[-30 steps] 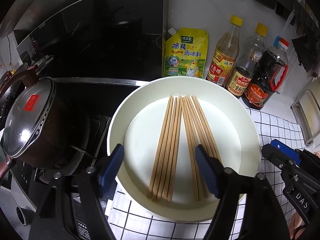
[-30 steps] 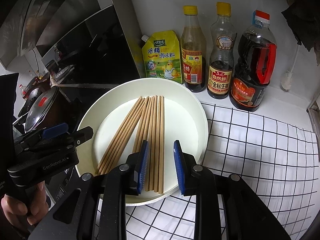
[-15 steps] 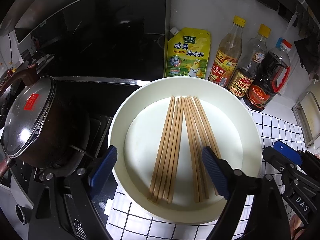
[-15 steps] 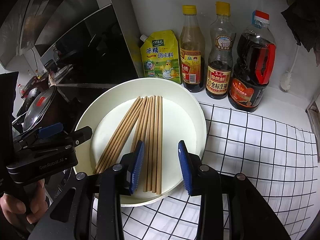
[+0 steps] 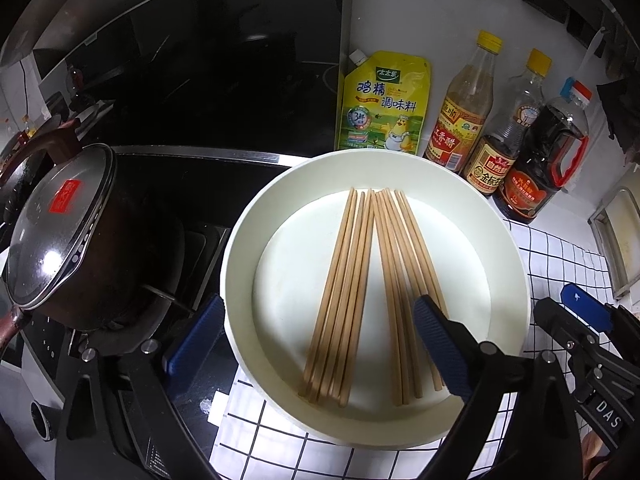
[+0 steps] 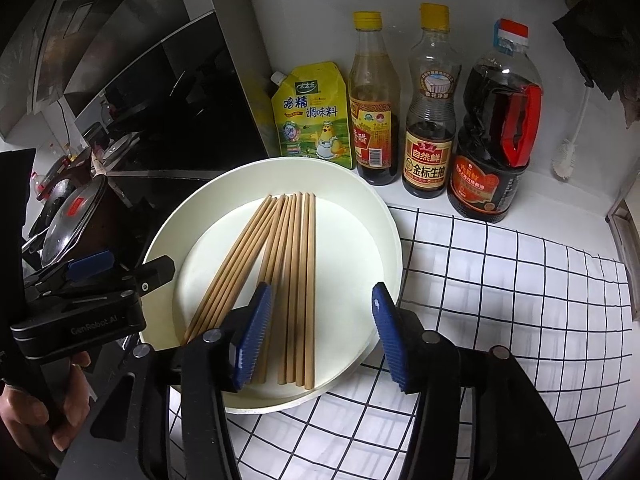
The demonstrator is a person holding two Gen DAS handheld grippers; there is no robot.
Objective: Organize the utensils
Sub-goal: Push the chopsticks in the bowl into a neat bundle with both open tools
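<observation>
Slender wooden chopsticks [image 5: 352, 292], round plate [image 5: 240, 248]

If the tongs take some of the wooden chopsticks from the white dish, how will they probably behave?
The chopsticks look thin, straight and stiff, so they should not bend. They lie loose, side by side in the dish, so a pinch may take several and shift the neighbours. The right tongs are open over their near ends; held there, the far ends may droop.

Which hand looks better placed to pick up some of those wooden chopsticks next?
Probably the right. The right gripper, open, brackets the near ends of several wooden chopsticks in the round white dish. The left gripper, also open, straddles the dish's rim.
</observation>
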